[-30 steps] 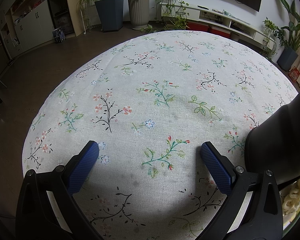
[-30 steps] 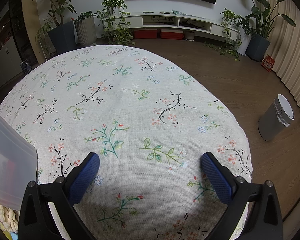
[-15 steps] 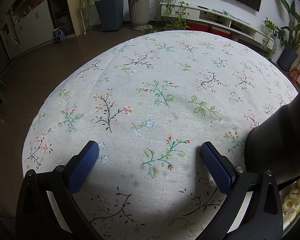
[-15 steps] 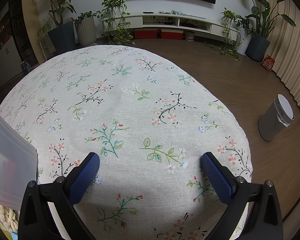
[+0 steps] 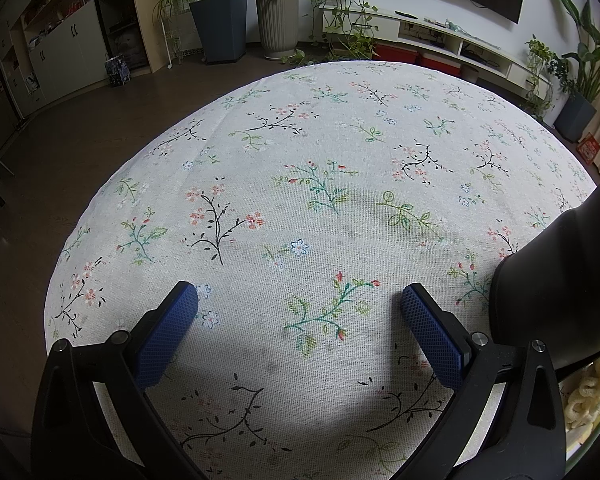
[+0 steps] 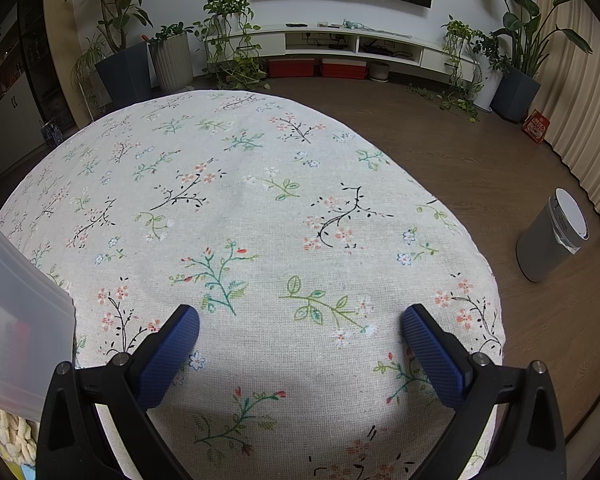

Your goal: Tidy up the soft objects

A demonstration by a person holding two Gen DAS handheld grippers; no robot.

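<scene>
A cream knitted soft thing (image 5: 586, 394) shows at the lower right edge of the left wrist view, and the same chunky knit (image 6: 8, 430) peeks in at the lower left of the right wrist view. My left gripper (image 5: 300, 320) hovers open over the floral tablecloth (image 5: 320, 152) with nothing between its blue pads. My right gripper (image 6: 302, 340) is likewise open over the cloth (image 6: 260, 184), holding nothing. A translucent plastic bin (image 6: 16, 312) stands just left of the right gripper, above the knit.
A dark rounded object (image 5: 560, 288) blocks the right side of the left wrist view. Beyond the table's right edge a grey waste bin (image 6: 550, 236) stands on the wooden floor. Potted plants (image 5: 220, 20) and a low TV shelf (image 6: 340, 46) line the far wall.
</scene>
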